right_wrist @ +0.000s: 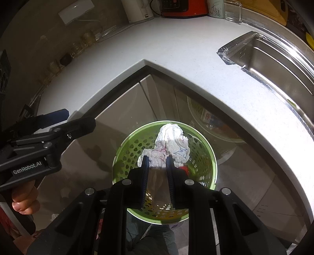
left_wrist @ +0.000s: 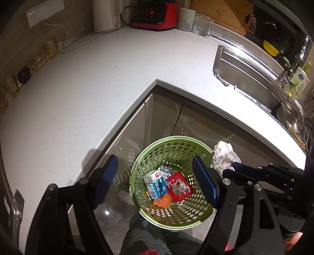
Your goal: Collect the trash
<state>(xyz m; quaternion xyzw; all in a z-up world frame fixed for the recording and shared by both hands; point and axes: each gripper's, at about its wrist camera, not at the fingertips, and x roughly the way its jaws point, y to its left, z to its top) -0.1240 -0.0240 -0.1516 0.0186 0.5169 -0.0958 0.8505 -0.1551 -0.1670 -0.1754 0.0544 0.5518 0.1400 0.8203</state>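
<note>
A green perforated basket (left_wrist: 176,138) (right_wrist: 214,157) stands on the floor in the counter's inner corner. In it lie a blue-and-white milk carton (left_wrist: 156,184), a red packet (left_wrist: 179,186), crumpled foil (left_wrist: 165,169) and an orange net piece (left_wrist: 162,202). My left gripper (left_wrist: 155,158) (right_wrist: 80,117) hangs open above the basket with nothing between its blue pads. My right gripper (right_wrist: 157,158) (left_wrist: 237,166) is shut on a crumpled white tissue wad (right_wrist: 172,143) (left_wrist: 223,155), held over the basket's far rim.
The white L-shaped counter (left_wrist: 88,94) wraps around the corner, with beige cabinet doors (left_wrist: 135,127) below. A steel sink (left_wrist: 245,78) is at the right. At the back are a white kettle (left_wrist: 106,15), a red appliance (left_wrist: 155,13), a mug (left_wrist: 186,19) and a glass container (left_wrist: 203,24). Jars (left_wrist: 45,55) line the left wall.
</note>
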